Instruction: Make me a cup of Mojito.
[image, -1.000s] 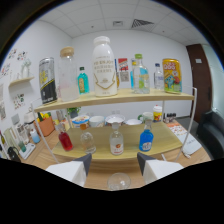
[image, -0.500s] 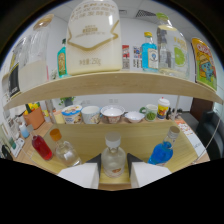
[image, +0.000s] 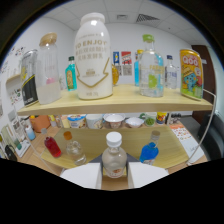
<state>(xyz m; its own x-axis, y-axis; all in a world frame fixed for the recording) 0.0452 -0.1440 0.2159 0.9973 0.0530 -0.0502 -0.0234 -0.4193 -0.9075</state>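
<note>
Gripper (image: 114, 176) open, fingers flanking small white-capped bottle (image: 114, 159) on lower shelf (image: 165, 131), gaps both sides. Blue bottle (image: 149, 151) and clear glass bottle (image: 75, 151) near. Risk: off-centre closing tips bottle or knocks neighbours. Large white bottle (image: 93, 56) on upper shelf.

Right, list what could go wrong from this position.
1. The small white-capped bottle stands between the gripper fingers; closing off-centre could tip it.
2. The clear bottle and the blue bottle stand close on either side, so a sideways swing might knock them.
3. The upper shelf overhangs; lifting straight up could strike it.
</note>
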